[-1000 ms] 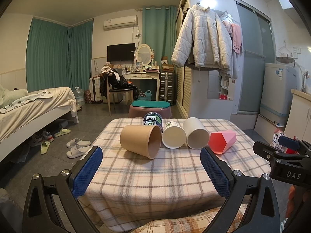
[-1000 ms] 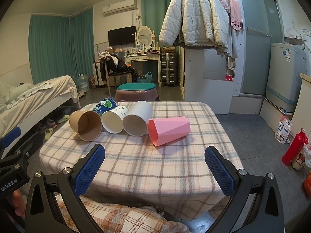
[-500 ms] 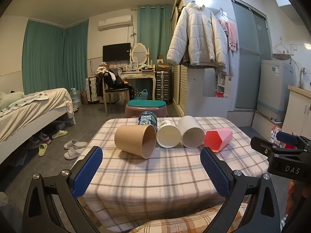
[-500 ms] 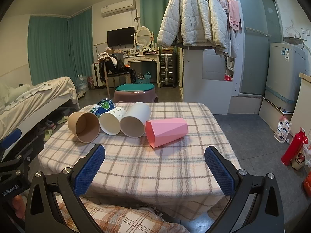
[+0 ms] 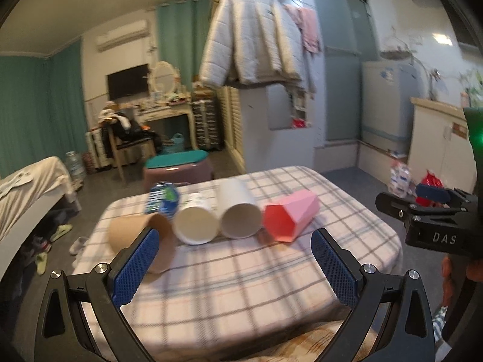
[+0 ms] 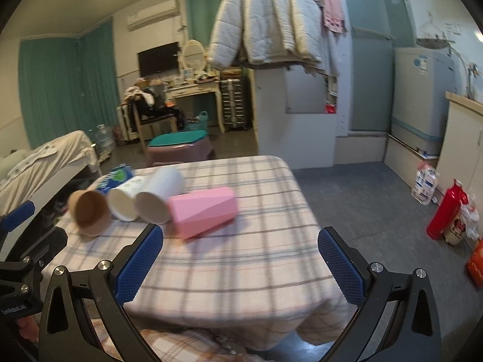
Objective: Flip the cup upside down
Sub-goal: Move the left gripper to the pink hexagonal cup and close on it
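Several cups lie on their sides in a row on the plaid-covered table: a brown paper cup, a white paper cup, a taller white cup and a pink faceted cup. A blue-green can lies behind them. In the right wrist view the same row shows: brown cup, pink cup. My left gripper is open and empty, in front of the cups. My right gripper is open and empty, near the table's front edge, right of the pink cup.
A bed stands at the left, a purple stool with a green top behind the table. A washing machine and a red bottle are on the floor at the right. A white jacket hangs above.
Both grippers have tilted and shifted right, so the views are rolled and blurred. The cups have not moved. Both grippers stay open.
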A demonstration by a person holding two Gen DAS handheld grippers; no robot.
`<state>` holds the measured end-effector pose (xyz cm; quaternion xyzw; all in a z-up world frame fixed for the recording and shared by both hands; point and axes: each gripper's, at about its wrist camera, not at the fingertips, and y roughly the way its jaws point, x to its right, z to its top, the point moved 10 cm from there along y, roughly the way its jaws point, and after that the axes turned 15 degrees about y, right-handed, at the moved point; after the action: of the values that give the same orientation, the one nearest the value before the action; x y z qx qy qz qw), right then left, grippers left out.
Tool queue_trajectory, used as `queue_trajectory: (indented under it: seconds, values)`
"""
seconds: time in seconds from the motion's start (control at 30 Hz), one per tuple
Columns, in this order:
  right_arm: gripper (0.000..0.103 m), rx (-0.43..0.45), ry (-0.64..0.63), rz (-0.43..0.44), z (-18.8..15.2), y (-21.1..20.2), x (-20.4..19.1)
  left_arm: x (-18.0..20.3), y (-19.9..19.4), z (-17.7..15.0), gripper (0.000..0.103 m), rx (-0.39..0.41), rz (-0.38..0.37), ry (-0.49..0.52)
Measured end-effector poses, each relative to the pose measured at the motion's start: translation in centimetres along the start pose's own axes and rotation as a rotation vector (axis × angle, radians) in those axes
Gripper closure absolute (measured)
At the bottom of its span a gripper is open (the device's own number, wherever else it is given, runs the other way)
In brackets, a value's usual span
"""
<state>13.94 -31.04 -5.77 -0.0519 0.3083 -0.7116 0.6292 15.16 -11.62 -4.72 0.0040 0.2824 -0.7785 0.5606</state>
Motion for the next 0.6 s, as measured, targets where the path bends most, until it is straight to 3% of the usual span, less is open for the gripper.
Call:
queue_trajectory:
  seconds: [0.3,0.4,0.6]
  values:
    - [0.000,-0.027,0.072,-0.072,3.2,4.0,5.4,5.5,7.9,3.3,0.000,-0.052,-0.176,0.150]
    - [0.000,-0.048,0.100,-0.086,3.4,5.6,6.8,7.6,11.2,4.1,0.000,-0.088,-0.227,0.252]
    - [0.000,-0.095,0.134,-0.110,2.3,8.1,9.1,10.4,14.8,3.0,0.001,-0.151,-0.260,0.504]
